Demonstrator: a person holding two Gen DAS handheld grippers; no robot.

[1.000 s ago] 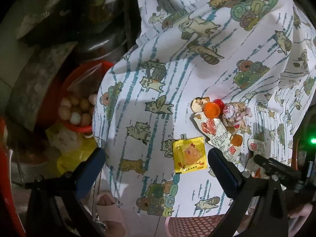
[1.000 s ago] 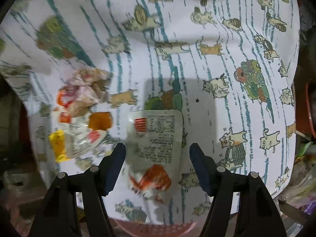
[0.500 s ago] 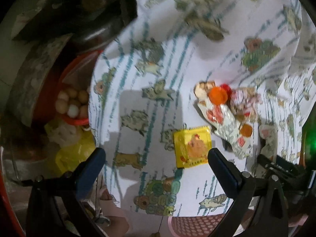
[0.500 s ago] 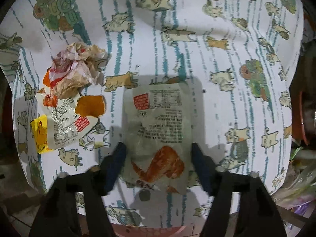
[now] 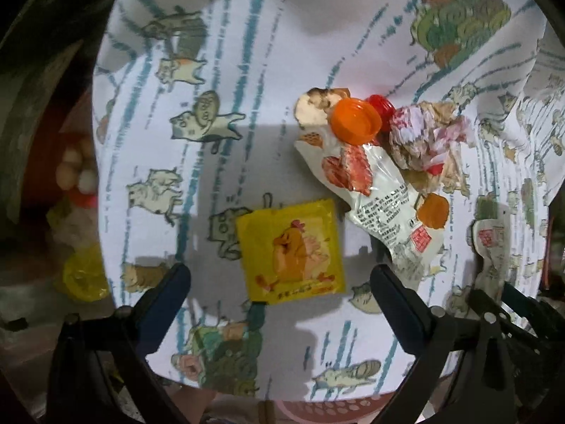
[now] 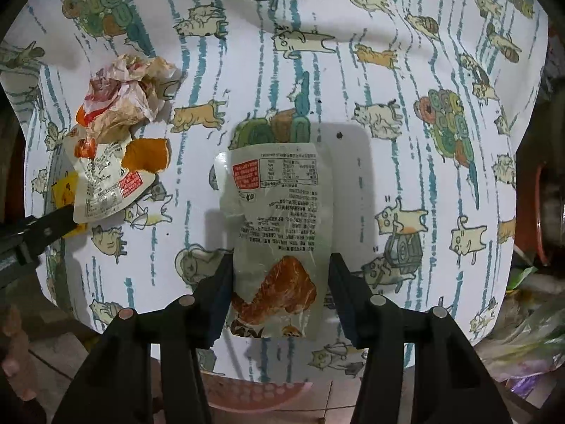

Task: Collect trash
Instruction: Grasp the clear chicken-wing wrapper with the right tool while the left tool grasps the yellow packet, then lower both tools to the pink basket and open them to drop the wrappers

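Trash lies on a cat-print tablecloth [image 5: 247, 70]. In the left wrist view a yellow chicken sachet [image 5: 290, 250] lies between the open fingers of my left gripper [image 5: 279, 281]. Behind it are a white snack wrapper [image 5: 381, 208], an orange cap [image 5: 355, 122], a red cap [image 5: 381, 105] and crumpled paper [image 5: 427, 141]. In the right wrist view my right gripper [image 6: 280, 277] is partly closed around the lower end of a clear chicken-leg wrapper [image 6: 279, 229]; its fingers flank the wrapper's sides. The crumpled paper [image 6: 123, 99] and white wrapper [image 6: 106, 183] lie to the left.
A pink perforated basket rim [image 6: 254, 394] shows below the table's near edge. A red bowl of pale round items [image 5: 77, 176] and a yellow bag [image 5: 84, 277] sit off the table's left side. Plastic bags [image 6: 522, 346] lie at the right.
Both grippers have moved lower and closer to the cloth. The right fingers have narrowed around the chicken-leg wrapper. The yellow sachet now sits between the left fingers.
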